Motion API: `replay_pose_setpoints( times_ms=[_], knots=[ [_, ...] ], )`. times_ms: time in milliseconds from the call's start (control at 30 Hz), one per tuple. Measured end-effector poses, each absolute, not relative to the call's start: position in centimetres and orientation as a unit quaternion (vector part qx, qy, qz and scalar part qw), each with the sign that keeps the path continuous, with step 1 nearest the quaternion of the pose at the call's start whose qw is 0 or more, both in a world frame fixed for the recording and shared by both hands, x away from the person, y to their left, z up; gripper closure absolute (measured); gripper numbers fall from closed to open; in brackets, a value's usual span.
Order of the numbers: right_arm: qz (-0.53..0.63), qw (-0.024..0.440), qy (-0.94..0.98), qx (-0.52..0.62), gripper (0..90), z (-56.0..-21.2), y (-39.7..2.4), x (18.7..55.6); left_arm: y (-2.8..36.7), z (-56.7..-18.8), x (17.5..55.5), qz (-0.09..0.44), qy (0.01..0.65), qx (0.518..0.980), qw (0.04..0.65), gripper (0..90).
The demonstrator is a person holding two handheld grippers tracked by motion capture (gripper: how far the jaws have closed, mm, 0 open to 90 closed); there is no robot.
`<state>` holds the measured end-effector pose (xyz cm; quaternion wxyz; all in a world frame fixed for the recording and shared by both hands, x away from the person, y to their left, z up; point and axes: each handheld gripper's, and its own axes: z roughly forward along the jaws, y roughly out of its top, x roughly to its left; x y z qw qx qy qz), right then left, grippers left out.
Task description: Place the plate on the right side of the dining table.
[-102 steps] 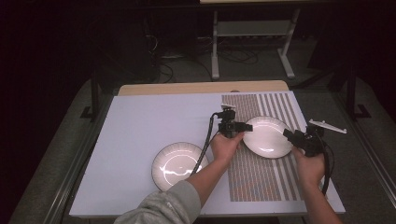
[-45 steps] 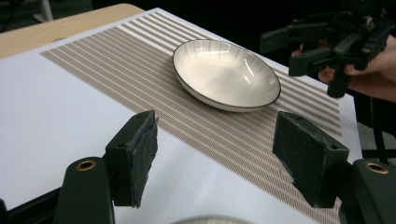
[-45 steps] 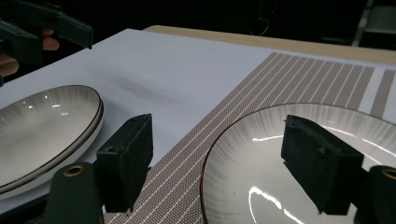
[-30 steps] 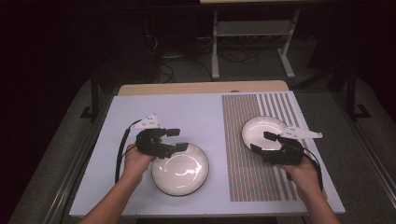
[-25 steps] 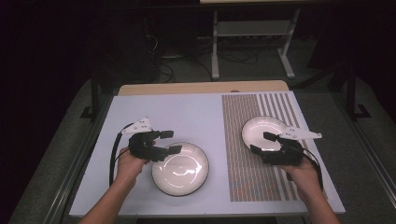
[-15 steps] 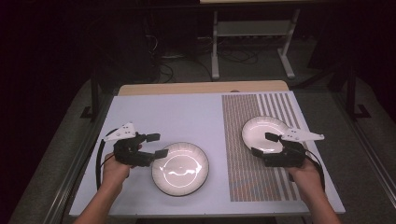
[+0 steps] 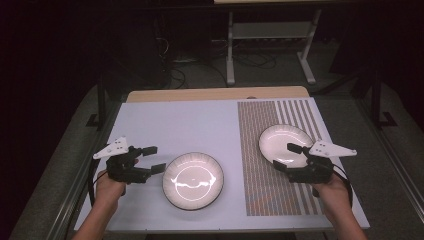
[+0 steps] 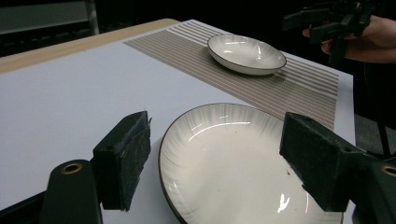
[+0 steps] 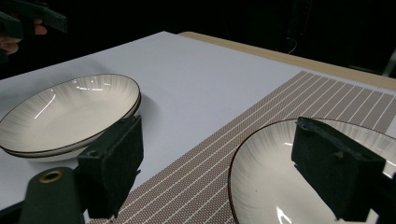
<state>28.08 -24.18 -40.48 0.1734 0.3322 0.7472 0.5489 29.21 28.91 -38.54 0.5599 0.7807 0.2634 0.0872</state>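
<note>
A white dark-rimmed plate (image 7: 193,180) lies on the pale table top, and the right gripper view shows it as a stack of two (image 9: 70,112). My left gripper (image 7: 154,159) hangs just left of it, apart from the rim. Its jaws have just been opening and stand open, with nothing between the pads (image 8: 126,154). Another white plate (image 7: 282,140) rests on the striped mat (image 7: 260,190). My right gripper (image 7: 286,157) hovers over its near rim. Its jaws have also just been opening, and they are open, pressing on nothing. The left gripper view shows the near plate (image 8: 233,158) ahead of the left gripper (image 8: 217,140) and the far plate (image 8: 245,53).
The pale sheet (image 7: 185,125) covers the table's left and middle, with a wooden strip (image 7: 215,94) along the far edge. Beyond the table stand a metal frame (image 7: 270,45) and cables on the dark floor. Table rails run along both sides.
My left gripper has drawn back to the left, off the left rim of the near plate, and its jaws have spread. The right gripper and both plates have stayed put.
</note>
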Motion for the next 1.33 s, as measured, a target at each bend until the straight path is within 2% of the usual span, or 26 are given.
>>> replay_pose_setpoints(
  times_ms=[167, 700, 1333],
  knots=[
    [0.557, 0.179, 0.744, 0.322, 16.7, -40.4, -24.4, 28.2, 29.8, -39.0, 28.9, 0.082, 0.252, 0.78, 0.568, 23.8],
    [0.561, 0.19, 0.741, 0.317, 17.5, -40.2, -24.6, 27.9, 32.4, -39.4, 28.4, 0.086, 0.269, 0.767, 0.577, 23.4],
    [0.563, 0.193, 0.739, 0.315, 17.5, -40.2, -24.7, 27.9, 32.9, -39.7, 28.6, 0.087, 0.274, 0.766, 0.575, 23.3]
  ],
)
